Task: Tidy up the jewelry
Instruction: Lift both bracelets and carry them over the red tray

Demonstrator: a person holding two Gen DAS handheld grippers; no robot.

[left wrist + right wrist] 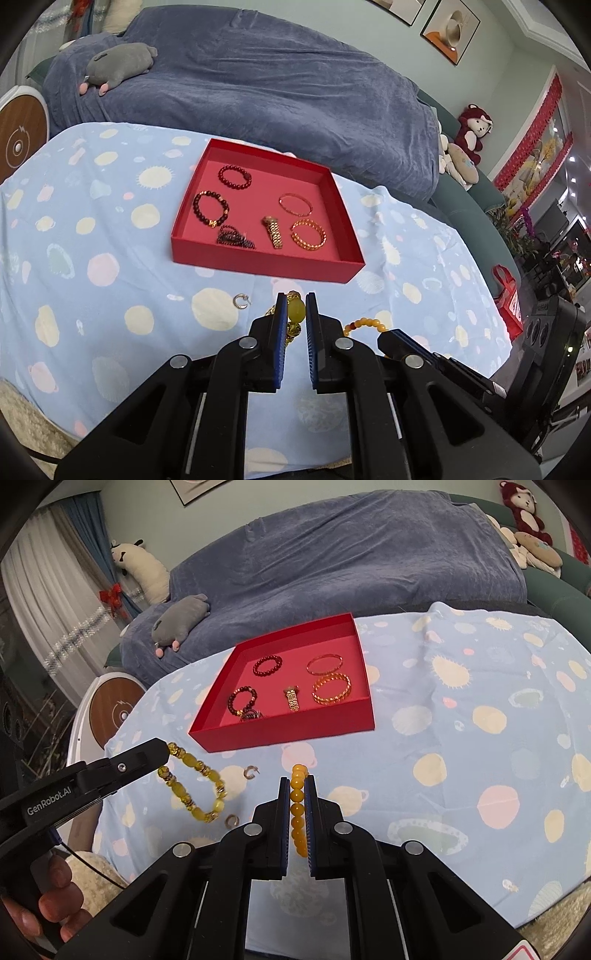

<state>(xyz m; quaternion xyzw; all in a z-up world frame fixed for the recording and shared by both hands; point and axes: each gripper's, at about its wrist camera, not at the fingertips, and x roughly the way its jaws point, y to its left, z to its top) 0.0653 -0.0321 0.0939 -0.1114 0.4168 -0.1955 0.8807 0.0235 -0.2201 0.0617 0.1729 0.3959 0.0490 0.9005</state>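
Note:
A red tray [258, 262] [288, 734] on the spotted blue cloth holds several bracelets and a gold watch [272, 232] [291, 698]. My left gripper [296, 306] is shut on a large yellow bead of the yellow-green bracelet [296, 311] [195, 788], which hangs from it just above the cloth. My right gripper [296, 781] is shut on the orange bead bracelet [298, 808] [364, 324], in front of the tray. Small silver earrings [242, 300] [251, 771] lie loose on the cloth.
A second earring [232, 820] lies near the yellow bracelet. Behind the tray stands a sofa under a blue blanket [280, 81] with a grey plush [122, 62]. A round white device [18, 140] stands at the left.

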